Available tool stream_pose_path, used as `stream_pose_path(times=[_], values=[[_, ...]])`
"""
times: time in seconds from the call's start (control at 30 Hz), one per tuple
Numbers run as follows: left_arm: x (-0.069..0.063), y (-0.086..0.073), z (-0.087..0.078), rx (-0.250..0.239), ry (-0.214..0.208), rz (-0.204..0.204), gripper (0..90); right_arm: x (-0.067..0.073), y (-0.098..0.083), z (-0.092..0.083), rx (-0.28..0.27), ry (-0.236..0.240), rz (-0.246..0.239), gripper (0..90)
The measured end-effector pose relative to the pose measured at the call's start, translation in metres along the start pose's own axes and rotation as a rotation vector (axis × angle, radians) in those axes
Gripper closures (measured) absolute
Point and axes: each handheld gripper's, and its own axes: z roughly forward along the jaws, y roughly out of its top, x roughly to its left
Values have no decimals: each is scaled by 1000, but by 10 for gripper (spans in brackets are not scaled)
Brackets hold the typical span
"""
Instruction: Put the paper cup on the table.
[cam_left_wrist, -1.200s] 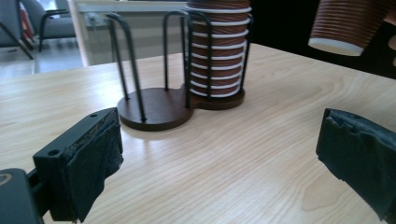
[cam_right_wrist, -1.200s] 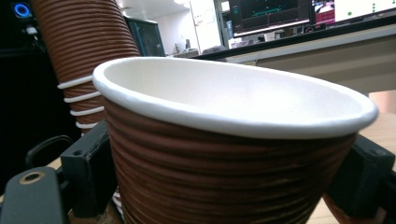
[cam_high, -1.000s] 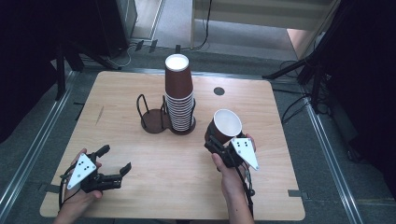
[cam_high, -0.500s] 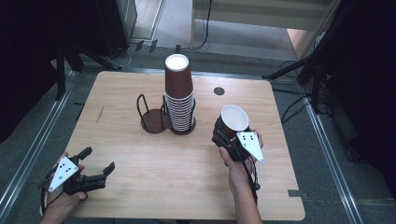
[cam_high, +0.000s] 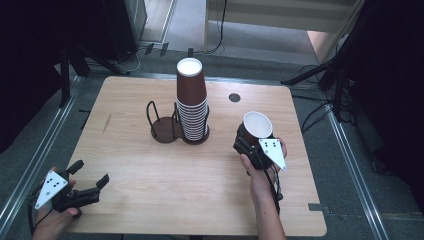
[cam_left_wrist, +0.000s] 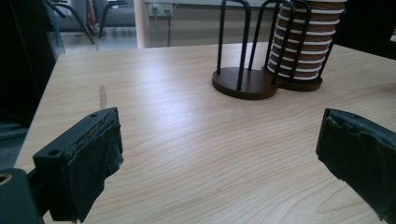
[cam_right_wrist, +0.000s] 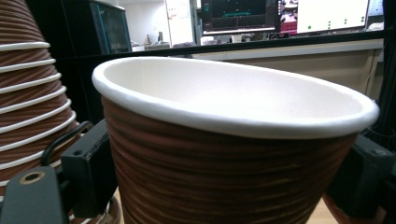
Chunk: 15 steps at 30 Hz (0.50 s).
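Note:
A brown ribbed paper cup (cam_high: 255, 128) with a white inside stands mouth up, tilted, at the right of the table. My right gripper (cam_high: 246, 142) is shut on the cup (cam_right_wrist: 233, 154), one jaw on each side. A tall stack of upside-down brown cups (cam_high: 192, 102) stands in a black wire holder (cam_high: 161, 122) at the table's middle; the holder's left bay is empty. My left gripper (cam_high: 90, 175) hovers open at the front left corner, with nothing between its jaws (cam_left_wrist: 219, 158). It faces the stack (cam_left_wrist: 303, 42) and the holder (cam_left_wrist: 243, 81).
The wooden table (cam_high: 150, 200) has a round black grommet (cam_high: 234, 97) near its far edge. Metal rails run along the floor on both sides. Dark stands and cables sit behind the table.
My left gripper has drawn back toward the front left corner. My right gripper has carried the cup a little right and toward the front edge.

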Motion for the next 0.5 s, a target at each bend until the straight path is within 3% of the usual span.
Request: stream_pose_path(times=[0.13,0.5], values=[[4,-1,-3,1,13,-5,12,-5,-3,5,-21,-15,-37,118],[6,-5,1,17,19,-4,12,-17,-6,19,-14,-22,-61,119]])
